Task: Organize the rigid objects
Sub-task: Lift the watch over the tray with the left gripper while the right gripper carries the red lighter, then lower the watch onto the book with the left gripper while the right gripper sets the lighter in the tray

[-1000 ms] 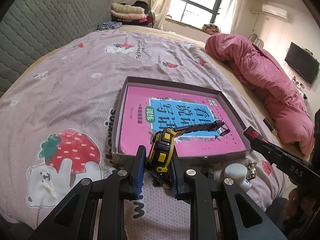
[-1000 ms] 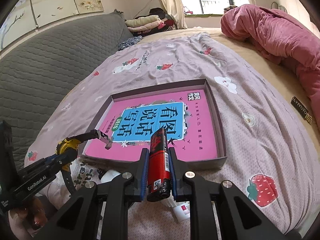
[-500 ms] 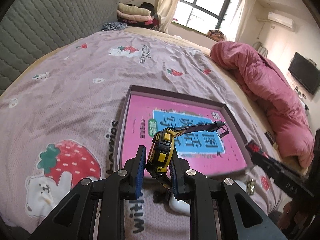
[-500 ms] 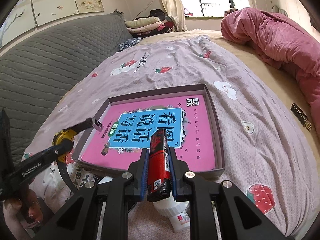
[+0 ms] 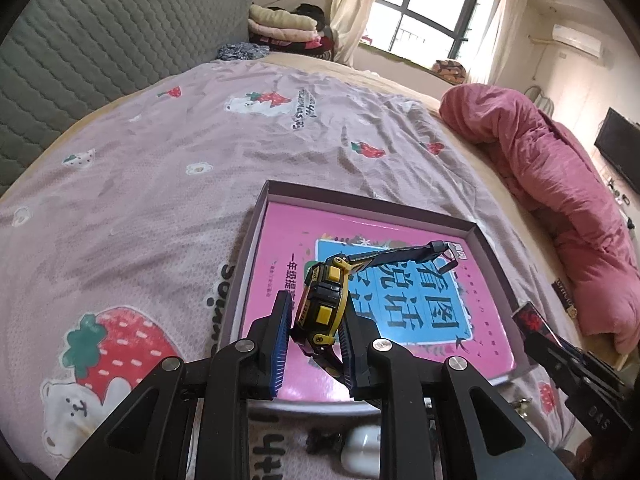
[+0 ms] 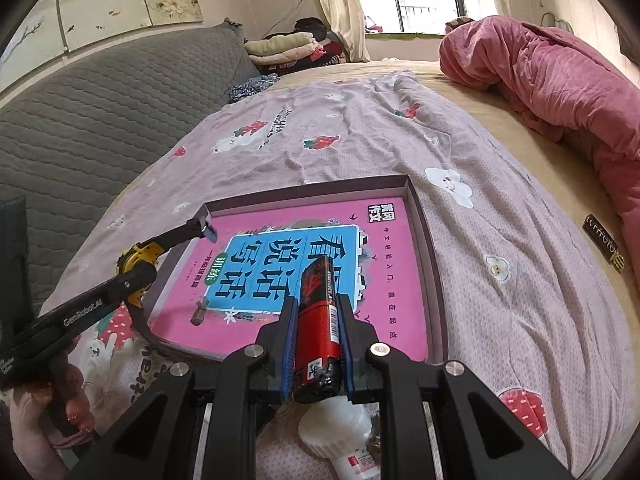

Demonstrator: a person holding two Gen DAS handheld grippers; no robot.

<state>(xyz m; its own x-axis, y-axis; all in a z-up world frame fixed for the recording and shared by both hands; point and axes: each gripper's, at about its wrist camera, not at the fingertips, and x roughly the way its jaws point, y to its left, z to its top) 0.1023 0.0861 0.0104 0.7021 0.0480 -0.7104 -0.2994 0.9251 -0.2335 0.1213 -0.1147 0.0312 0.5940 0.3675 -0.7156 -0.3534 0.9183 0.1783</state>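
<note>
Two grippers, each loaded. The left gripper (image 5: 314,340) has its blue pads (image 5: 280,336) pinched on the flat sides of a yellow-and-black tape measure (image 5: 324,304), held above the near left part of the tray (image 5: 256,224). A short run of blade (image 5: 400,254) sticks out stiffly, ending in a metal hook over the pink book (image 5: 288,240) that lines the tray.

Judgement: the case is hard, compact and fairly heavy for its size, with smooth plastic flanks. The present hold across the broad faces looks sound. The blade is springy and should not be gripped.

The right gripper (image 6: 318,340) is clamped lengthwise on a red-and-black tube (image 6: 320,312), which sits above the near edge of the same tray. Judgement: it is rigid, light and round, so it may roll once set down. Laying it flat against the tray wall would steady it.

Below the fingers, on the strawberry-print bedspread (image 6: 500,208), lies a white bottle (image 6: 340,436) just outside the tray. Judgement: it is light and smooth, best taken across its body.
</note>
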